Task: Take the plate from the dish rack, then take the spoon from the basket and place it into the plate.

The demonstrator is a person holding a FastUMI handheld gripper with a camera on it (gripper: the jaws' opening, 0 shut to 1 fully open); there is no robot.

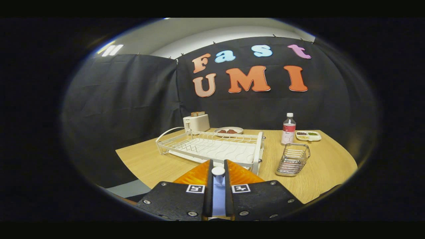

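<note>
On the wooden bench point(156, 162), the white dish rack point(212, 147) lies just beyond the claw point(218, 172). The claw's fingers are clamped on a spoon point(218, 176), held over the orange plate point(196, 174) below them. Right of the rack stands the wire basket point(293, 159).

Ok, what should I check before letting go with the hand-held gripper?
1. Spoon held: ok, it sits between the fingers of the hand-held gripper, which are closed on it.
2. Plate out of the rack: ok, it lies just in front of the rack.
3. Spoon over plate: ok, the plate shows beneath both fingers.
4. Spoon touching plate: cannot tell.
5. Basket out of the way: ok, it stands apart from the plate.
</note>
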